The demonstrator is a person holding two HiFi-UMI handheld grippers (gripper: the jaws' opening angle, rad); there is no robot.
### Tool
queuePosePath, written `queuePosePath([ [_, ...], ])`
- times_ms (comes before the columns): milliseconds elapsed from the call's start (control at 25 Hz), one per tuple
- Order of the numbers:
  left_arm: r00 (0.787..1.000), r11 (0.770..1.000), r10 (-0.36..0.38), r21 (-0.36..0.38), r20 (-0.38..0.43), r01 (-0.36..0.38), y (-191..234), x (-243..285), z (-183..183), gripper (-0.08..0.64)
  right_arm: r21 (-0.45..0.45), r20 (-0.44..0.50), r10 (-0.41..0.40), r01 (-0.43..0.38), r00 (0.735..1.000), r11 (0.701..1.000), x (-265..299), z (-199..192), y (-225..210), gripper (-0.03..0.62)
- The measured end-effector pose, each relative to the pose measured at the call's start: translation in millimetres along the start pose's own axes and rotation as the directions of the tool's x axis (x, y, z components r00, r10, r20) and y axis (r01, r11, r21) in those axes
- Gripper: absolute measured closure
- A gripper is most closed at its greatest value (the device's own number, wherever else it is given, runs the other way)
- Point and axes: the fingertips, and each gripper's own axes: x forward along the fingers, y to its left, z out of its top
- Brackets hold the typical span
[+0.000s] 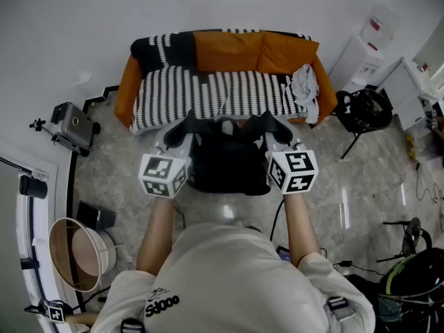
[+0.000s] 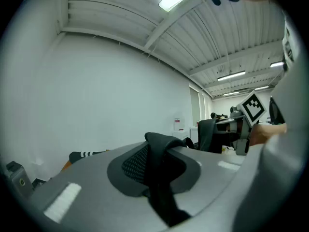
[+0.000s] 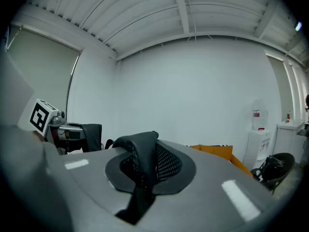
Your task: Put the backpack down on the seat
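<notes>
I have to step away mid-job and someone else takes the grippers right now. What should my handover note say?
The left gripper has its jaws shut on a black shoulder strap.
The right gripper has its jaws shut on the other shoulder strap.
The backpack hangs by its straps between the two grippers, in front of the sofa's striped seat and not resting on it.
Done: backpack gripped and held up.
Left: carry it forward over the seat, lower it until it rests there, then open both jaws.
</notes>
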Motion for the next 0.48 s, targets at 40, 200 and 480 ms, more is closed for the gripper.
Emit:
queuePosePath([
  [40,1.0,1.0,0.002,0.0,0.0,-0.002,-2,2,0,0.517,-0.005,0.003,0.002,-0.002,1.0,1.0,0,0,-2,0.574],
  [200,1.0,1.0,0.008,0.001,-0.003,-0.008,-11,8,0,0.517,-0.019,0.009,0.018,-0.018,1.0,1.0,-3,-3,-10,0.574],
  [480,0.998,0.998,0.057,0.003,0.001,-0.057,-28,17,0,0.517,-0.033,-0.008,0.062,-0.062,0.998,0.998,-5,-8,-27,0.572],
])
